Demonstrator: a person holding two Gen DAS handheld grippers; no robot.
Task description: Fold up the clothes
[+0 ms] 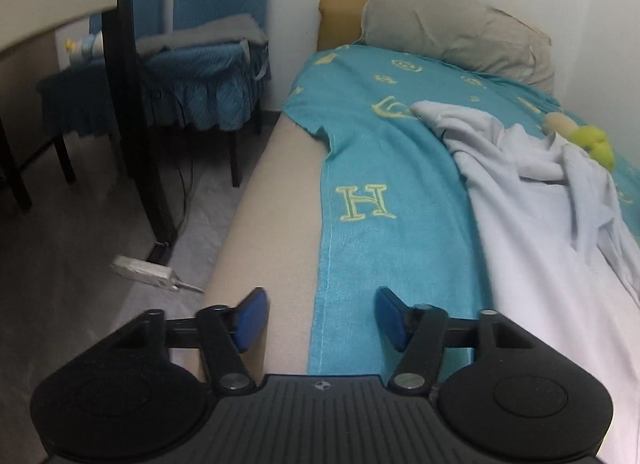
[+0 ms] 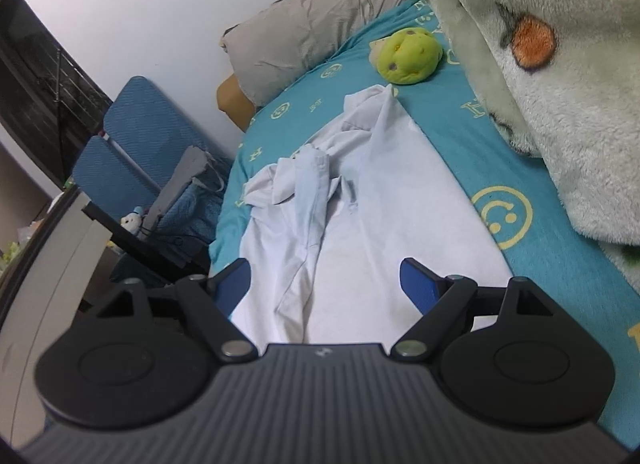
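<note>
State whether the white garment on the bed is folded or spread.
Neither neatly: the white garment lies partly spread, with its far end and sleeves bunched.

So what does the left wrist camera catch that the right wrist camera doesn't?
Left only: the grey floor with a white power strip, and the bed's bare beige edge.
Right only: a fluffy pale green blanket and a smiley face on the cover.
Both: the pale shirt, teal cover, grey pillow, yellow-green plush toy, and blue chair.
</note>
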